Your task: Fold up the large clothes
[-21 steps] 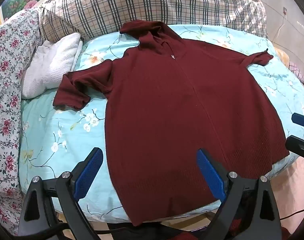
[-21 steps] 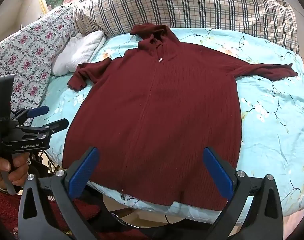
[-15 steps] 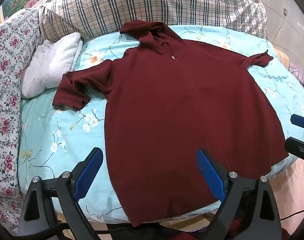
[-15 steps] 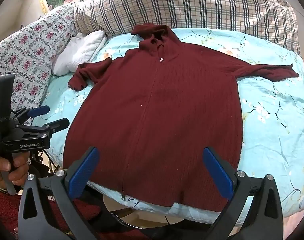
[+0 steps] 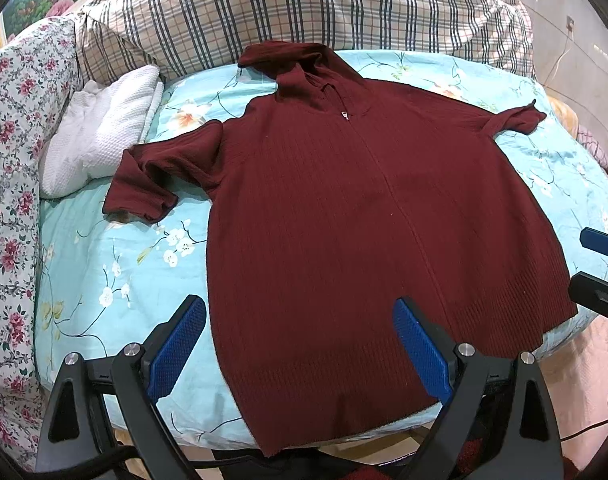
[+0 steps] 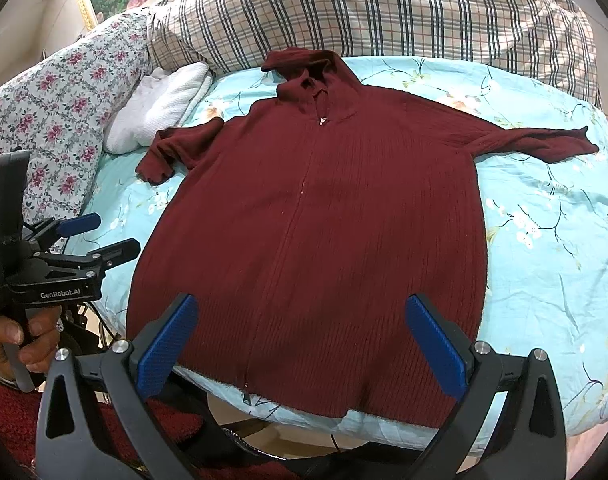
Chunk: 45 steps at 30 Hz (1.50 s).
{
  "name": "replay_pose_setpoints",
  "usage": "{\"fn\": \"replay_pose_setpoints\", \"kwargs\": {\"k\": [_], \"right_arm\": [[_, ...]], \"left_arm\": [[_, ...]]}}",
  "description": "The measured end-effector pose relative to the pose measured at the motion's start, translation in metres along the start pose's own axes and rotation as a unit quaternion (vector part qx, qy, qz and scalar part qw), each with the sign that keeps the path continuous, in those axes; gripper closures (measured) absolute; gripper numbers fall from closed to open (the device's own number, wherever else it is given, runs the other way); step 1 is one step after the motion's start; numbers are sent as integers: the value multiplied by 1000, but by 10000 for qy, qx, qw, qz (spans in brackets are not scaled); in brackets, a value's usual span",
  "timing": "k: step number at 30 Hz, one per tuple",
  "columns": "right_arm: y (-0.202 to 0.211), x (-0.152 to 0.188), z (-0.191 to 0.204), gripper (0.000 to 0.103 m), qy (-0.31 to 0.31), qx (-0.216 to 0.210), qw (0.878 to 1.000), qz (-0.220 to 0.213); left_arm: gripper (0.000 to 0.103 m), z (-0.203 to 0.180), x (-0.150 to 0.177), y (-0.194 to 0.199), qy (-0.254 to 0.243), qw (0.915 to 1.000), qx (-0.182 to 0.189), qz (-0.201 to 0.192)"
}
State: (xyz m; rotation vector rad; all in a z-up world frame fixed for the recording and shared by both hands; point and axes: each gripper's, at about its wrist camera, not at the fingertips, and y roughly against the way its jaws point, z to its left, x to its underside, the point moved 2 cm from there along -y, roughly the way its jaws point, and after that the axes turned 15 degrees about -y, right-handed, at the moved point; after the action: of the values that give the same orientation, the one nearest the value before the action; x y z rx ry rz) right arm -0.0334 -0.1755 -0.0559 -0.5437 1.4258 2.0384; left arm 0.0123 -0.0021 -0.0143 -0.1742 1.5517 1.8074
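Floral turquoise bedding (image 5: 104, 264) covers the bed where the dark red zip sweater (image 5: 363, 220) lies spread flat, hem at the near edge, hood toward the pillows. Nothing has shifted since the earlier frames: the left gripper (image 5: 300, 344) and right gripper (image 6: 304, 340) hover above the hem as before, fingers released wide and empty. Beside the bunched left sleeve (image 5: 144, 188) lies a white towel (image 5: 100, 136); beyond it, a plaid quilt (image 5: 304, 4) and a rose-print cover (image 5: 8, 128).
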Motion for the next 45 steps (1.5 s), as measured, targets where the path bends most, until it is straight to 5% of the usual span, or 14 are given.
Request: {"fn": "replay_pose_setpoints", "kwargs": {"k": [29, 36, 45], "right_arm": [[-13, -13, -27, 1, -441, -85, 9989, -91], [-14, -28, -52, 11, -789, -110, 9965, -233], [-17, -76, -132, 27, -1823, -6, 9817, -545]], "left_arm": [[8, 1, -11, -34, 126, 9985, 328, 421], [8, 5, -17, -47, 78, 9989, 156, 437], [8, 17, -41, -62, 402, 9979, 461, 195]]}}
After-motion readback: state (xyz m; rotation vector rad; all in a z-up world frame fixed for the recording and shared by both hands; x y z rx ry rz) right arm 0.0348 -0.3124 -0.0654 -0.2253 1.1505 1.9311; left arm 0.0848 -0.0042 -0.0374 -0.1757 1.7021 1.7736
